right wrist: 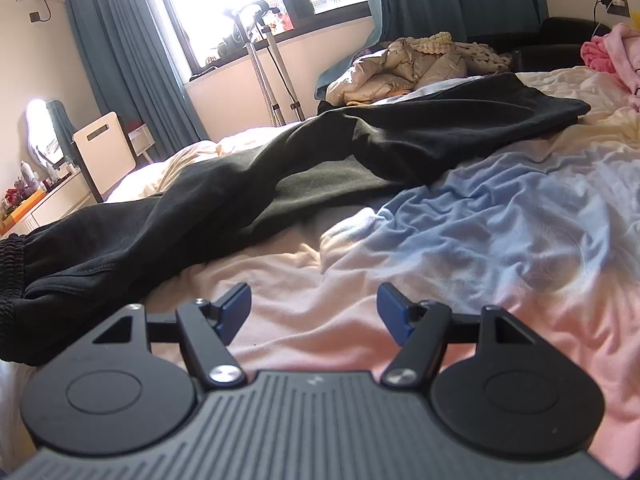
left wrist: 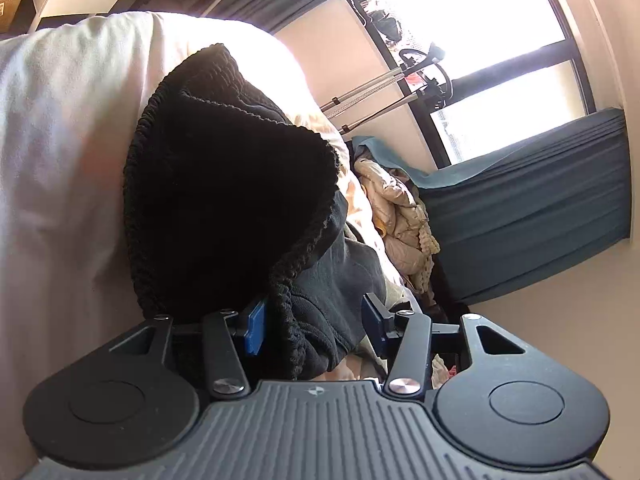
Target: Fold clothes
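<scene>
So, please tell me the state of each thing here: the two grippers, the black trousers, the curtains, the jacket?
left gripper: open, the trousers' ribbed cuff between its fingers
right gripper: open, empty, over the sheet
black trousers: unfolded, stretched across the bed
curtains: drawn aside
beige jacket: crumpled in a heap

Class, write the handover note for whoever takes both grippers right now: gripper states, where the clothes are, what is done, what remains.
Left gripper: open, fingers either side of the black trousers' elastic waistband, not yet clamped.
Right gripper: open, empty, above the bed sheet.
Trousers lie stretched across the bed, legs twisted, unfolded.
Done: nothing folded.
Left: grip, straighten, fold.
</scene>
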The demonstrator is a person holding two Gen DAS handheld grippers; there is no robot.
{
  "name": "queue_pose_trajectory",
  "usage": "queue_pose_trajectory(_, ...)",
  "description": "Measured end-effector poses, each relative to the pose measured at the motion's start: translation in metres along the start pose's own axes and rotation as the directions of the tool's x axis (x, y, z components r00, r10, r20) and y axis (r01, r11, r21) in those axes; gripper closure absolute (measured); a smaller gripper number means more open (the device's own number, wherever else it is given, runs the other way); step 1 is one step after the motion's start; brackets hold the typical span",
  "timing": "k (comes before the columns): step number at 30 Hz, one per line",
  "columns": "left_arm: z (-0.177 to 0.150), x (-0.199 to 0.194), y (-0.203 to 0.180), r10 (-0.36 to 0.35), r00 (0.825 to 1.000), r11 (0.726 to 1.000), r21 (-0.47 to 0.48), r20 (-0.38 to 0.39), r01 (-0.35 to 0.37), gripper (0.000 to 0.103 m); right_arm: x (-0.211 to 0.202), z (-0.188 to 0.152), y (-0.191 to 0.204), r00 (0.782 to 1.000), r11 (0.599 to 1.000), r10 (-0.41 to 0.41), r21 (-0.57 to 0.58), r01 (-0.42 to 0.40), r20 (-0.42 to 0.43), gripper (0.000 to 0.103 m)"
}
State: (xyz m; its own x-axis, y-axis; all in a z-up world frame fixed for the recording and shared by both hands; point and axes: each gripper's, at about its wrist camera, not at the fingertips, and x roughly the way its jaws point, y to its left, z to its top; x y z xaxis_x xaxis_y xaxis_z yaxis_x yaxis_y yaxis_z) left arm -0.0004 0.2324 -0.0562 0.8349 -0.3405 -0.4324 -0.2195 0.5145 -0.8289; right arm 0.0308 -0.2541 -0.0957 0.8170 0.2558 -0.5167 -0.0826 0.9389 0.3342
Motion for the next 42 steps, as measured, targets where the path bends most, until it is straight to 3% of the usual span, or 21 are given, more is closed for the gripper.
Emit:
queue_pose_trajectory(7, 0.022, 0.031, 0.008, 0.069, 0.994, 0.997, -0.051, 0.087, -0.065, 0.051, 0.010, -0.002, 0.004, 1.000, 1.000, 0.005, -0.020, -0.005, -0.019, 0.033)
queue_pose_trajectory(9, 0.024, 0.037, 0.006, 0.059, 0.995, 0.998, -0.026, 0.075, -0.057, 0.063, 0.012, -0.002, 0.004, 1.000, 1.000, 0.003, -0.024, -0.003, -0.022, 0.033)
queue_pose_trajectory(10, 0.024, 0.038, 0.003, 0.052, 0.996, 0.999, 0.001, 0.069, -0.052, 0.078, 0.014, -0.003, 0.005, 1.000, 1.000, 0.002, -0.027, -0.003, -0.024, 0.033)
queue_pose_trajectory(12, 0.017, 0.034, -0.013, 0.055, 0.997, 0.992, 0.114, 0.058, -0.062, 0.089, 0.016, -0.003, 0.005, 1.000, 1.000, 0.000, -0.031, -0.001, -0.027, 0.033)
queue_pose_trajectory(17, -0.014, 0.005, -0.057, 0.041, 0.999, 0.930, 0.366, 0.003, -0.040, 0.093, 0.018, -0.005, 0.006, 0.999, 0.999, -0.005, -0.046, 0.003, -0.035, 0.033)
queue_pose_trajectory(22, -0.073, -0.015, -0.086, 0.112, 0.988, 0.831, 0.556, -0.107, -0.034, 0.093, 0.016, -0.006, 0.009, 0.999, 0.998, -0.001, -0.060, -0.001, -0.033, 0.033)
queue_pose_trajectory(23, -0.083, -0.013, -0.085, 0.146, 0.981, 0.822, 0.568, -0.129, -0.047, 0.092, 0.015, -0.006, 0.009, 1.000, 0.998, 0.000, -0.061, -0.002, -0.031, 0.033)
queue_pose_trajectory(26, -0.095, 0.000, -0.074, 0.234, 0.957, 0.843, 0.527, -0.170, -0.112, 0.091, 0.014, -0.006, 0.009, 1.000, 0.998, -0.004, -0.064, 0.002, -0.028, 0.033)
queue_pose_trajectory(27, -0.094, 0.002, -0.073, 0.251, 0.952, 0.838, 0.531, -0.173, -0.125, 0.091, 0.014, -0.006, 0.009, 1.000, 0.998, -0.004, -0.063, 0.003, -0.028, 0.033)
queue_pose_trajectory(28, -0.093, 0.004, -0.072, 0.268, 0.947, 0.834, 0.535, -0.175, -0.137, 0.091, 0.013, -0.007, 0.008, 1.000, 0.998, -0.004, -0.059, 0.002, -0.029, 0.033)
queue_pose_trajectory(29, -0.092, 0.006, -0.072, 0.280, 0.943, 0.830, 0.539, -0.182, -0.143, 0.080, 0.012, -0.007, 0.007, 1.000, 0.999, -0.002, -0.054, 0.000, -0.030, 0.033)
queue_pose_trajectory(32, -0.086, 0.000, -0.074, 0.239, 0.933, 0.835, 0.547, -0.271, -0.055, 0.035, 0.010, -0.006, 0.006, 1.000, 0.999, 0.003, -0.045, -0.004, -0.028, 0.033)
queue_pose_trajectory(33, -0.086, -0.005, -0.075, 0.228, 0.930, 0.835, 0.550, -0.289, -0.034, 0.028, 0.011, -0.006, 0.006, 1.000, 0.999, 0.004, -0.044, -0.005, -0.027, 0.033)
queue_pose_trajectory(36, -0.086, -0.023, -0.082, 0.217, 0.931, 0.817, 0.577, -0.293, -0.009, 0.025, 0.015, -0.006, 0.007, 0.999, 0.999, 0.004, -0.045, -0.006, -0.032, 0.032)
queue_pose_trajectory(37, -0.081, -0.029, -0.081, 0.208, 0.938, 0.823, 0.567, -0.278, -0.014, 0.025, 0.017, -0.007, 0.008, 0.999, 0.999, 0.004, -0.048, -0.006, -0.038, 0.032)
queue_pose_trajectory(38, -0.075, -0.034, -0.080, 0.196, 0.945, 0.834, 0.552, -0.262, -0.020, 0.023, 0.019, -0.008, 0.008, 0.999, 0.999, 0.004, -0.052, -0.007, -0.045, 0.032)
queue_pose_trajectory(42, -0.024, -0.047, -0.061, 0.149, 0.979, 0.926, 0.368, -0.138, -0.089, 0.021, 0.025, -0.013, 0.011, 0.998, 0.998, 0.007, -0.065, -0.012, -0.069, 0.032)
